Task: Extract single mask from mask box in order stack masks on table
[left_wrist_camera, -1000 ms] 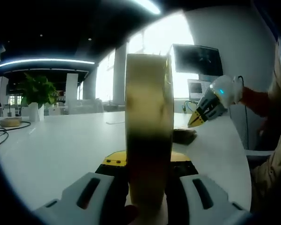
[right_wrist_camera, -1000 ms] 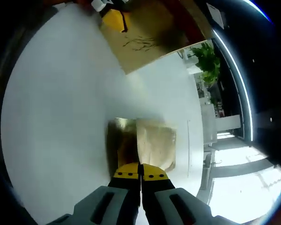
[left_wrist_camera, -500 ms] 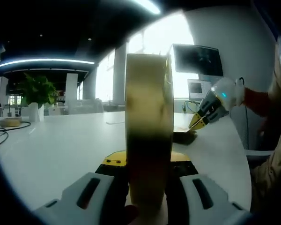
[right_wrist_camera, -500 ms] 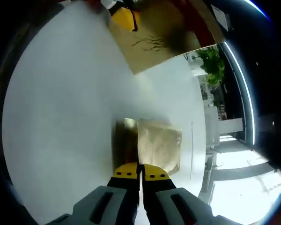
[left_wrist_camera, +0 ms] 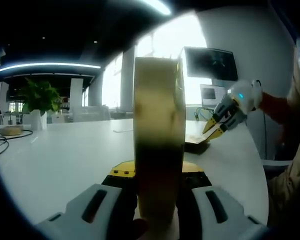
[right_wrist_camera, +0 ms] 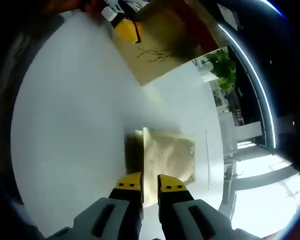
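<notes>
My left tool (left_wrist_camera: pixel 157 185) gripped the mask box (left_wrist_camera: pixel 158 140) while my right tool (right_wrist_camera: pixel 149 186), jaws apart, had released a mask (right_wrist_camera: pixel 169 160) on the tabletop (right_wrist_camera: pixel 65 150); next I needed another

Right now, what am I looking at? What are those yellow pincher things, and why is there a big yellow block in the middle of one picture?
A person holds a pinching tool in each hand, and a small camera rides on each tool. In the left gripper view, the left gripper squeezes the mask box, standing up on the white table. That is your big yellow block, seen very close. Off to the side there you can see the right gripper over the table. The right gripper view looks down past its own two yellow tips, slightly apart, at a packaged mask lying flat on the table. The mask box shows there too, further off.
</notes>
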`<state>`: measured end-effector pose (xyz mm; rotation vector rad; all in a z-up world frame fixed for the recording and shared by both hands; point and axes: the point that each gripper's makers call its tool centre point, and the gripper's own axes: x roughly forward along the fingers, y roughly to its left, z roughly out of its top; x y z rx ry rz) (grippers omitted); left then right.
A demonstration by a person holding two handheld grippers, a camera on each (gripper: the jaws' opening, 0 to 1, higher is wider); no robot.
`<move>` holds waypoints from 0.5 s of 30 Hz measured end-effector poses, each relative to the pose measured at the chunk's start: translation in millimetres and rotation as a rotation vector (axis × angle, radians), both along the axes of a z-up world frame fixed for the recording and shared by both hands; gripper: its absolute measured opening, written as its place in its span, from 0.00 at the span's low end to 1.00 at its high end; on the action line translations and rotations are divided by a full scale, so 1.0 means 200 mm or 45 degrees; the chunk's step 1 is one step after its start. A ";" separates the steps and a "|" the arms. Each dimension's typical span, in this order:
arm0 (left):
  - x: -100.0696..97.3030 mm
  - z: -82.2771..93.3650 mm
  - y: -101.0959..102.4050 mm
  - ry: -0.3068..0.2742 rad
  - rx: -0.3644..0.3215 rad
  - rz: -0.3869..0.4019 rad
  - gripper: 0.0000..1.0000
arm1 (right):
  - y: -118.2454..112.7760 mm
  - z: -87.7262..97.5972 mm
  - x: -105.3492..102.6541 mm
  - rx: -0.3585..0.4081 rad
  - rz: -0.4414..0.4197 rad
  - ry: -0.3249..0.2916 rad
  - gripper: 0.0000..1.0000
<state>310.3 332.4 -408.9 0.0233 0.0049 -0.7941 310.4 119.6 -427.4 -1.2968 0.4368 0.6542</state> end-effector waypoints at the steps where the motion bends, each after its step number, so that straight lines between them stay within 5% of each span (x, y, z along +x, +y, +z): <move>1: 0.00 0.00 0.00 0.000 0.000 0.000 0.20 | 0.00 0.00 0.00 0.010 -0.005 -0.003 0.06; 6: 0.00 0.00 0.00 0.000 0.000 0.001 0.20 | -0.01 0.01 -0.03 0.108 -0.033 0.002 0.06; 15: 0.00 0.00 0.00 0.000 0.002 0.003 0.20 | -0.07 0.09 -0.04 0.468 -0.187 -0.032 0.00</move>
